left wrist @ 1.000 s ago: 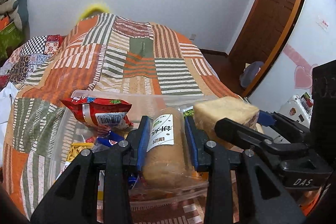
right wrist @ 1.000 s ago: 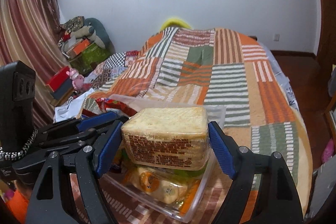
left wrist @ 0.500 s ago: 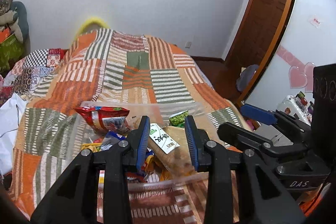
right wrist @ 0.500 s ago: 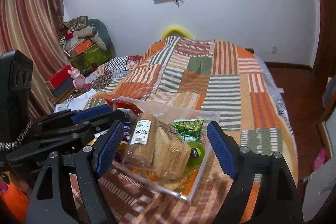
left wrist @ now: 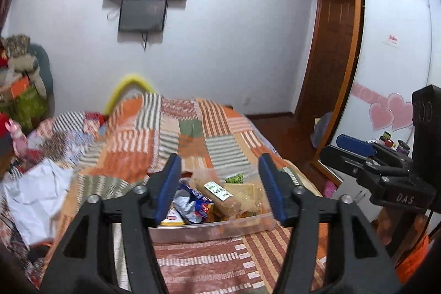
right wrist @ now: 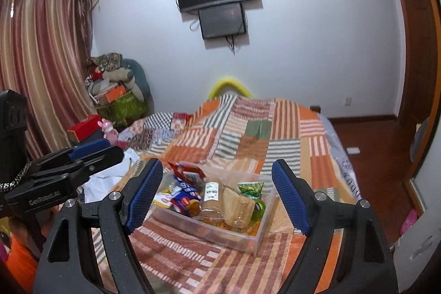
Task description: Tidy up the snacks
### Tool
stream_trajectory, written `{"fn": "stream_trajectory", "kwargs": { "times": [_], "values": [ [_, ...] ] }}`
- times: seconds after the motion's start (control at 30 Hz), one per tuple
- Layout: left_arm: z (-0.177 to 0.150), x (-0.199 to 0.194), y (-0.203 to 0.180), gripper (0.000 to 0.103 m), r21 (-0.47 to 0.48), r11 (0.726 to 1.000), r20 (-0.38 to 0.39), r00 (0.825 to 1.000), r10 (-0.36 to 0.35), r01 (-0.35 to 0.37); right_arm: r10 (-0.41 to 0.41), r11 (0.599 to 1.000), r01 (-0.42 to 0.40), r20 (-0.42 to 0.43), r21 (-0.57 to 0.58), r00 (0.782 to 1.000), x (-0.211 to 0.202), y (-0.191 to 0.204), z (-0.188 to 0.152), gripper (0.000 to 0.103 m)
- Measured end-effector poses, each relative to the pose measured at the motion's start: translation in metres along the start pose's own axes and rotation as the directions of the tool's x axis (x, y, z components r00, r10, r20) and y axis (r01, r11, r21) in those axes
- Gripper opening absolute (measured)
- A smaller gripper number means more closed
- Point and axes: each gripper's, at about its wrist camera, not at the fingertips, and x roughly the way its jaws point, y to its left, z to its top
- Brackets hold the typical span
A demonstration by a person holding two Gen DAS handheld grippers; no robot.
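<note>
Both grippers have let go of their bread packs and pulled back from the bin.

Left wrist view: left gripper [left wrist: 220, 186] is hanging wide, holding nothing; clear bin [left wrist: 209, 232] is sitting on the patchwork bedspread [left wrist: 193, 139] near its front edge, cylindrical bread pack [left wrist: 220, 193] lying inside among wrappers.

Right wrist view: right gripper [right wrist: 217, 197] is gaping wide, empty; square toast pack [right wrist: 238, 207] is lying in the bin beside a green packet [right wrist: 250, 189].
</note>
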Motion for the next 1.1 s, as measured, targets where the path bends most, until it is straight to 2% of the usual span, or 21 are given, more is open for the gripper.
{"fn": "stream_trajectory", "kwargs": {
  "times": [0.17,0.27,0.4,0.77,1.1],
  "values": [
    [-0.004,-0.036,-0.007,0.079,0.021,0.999,0.059,0.998,0.025,-0.026,-0.027,0.999,0.029,0.053,-0.035,0.998,-0.024,0.02,0.0,0.083],
    [-0.007,-0.049,-0.008,0.09,0.019,0.999,0.082,0.996,0.027,-0.029,-0.032,0.998,0.036,0.084,-0.043,0.996,-0.034,0.029,-0.001,0.09],
    [-0.007,-0.057,-0.009,0.097,0.02,0.999,0.107,0.994,0.037,-0.04,-0.047,0.998,0.052,0.117,-0.042,0.992,-0.043,0.035,-0.003,0.101],
    [-0.01,-0.07,-0.012,0.101,0.019,0.998,0.139,0.989,0.058,-0.062,-0.1,0.994,0.105,0.148,-0.022,0.984,-0.049,0.038,-0.008,0.103],
    [-0.011,-0.072,-0.014,0.102,0.016,0.998,0.139,0.988,0.063,-0.066,-0.1,0.994,0.105,0.149,-0.023,0.984,-0.053,0.04,-0.011,0.103]
  ]
}}
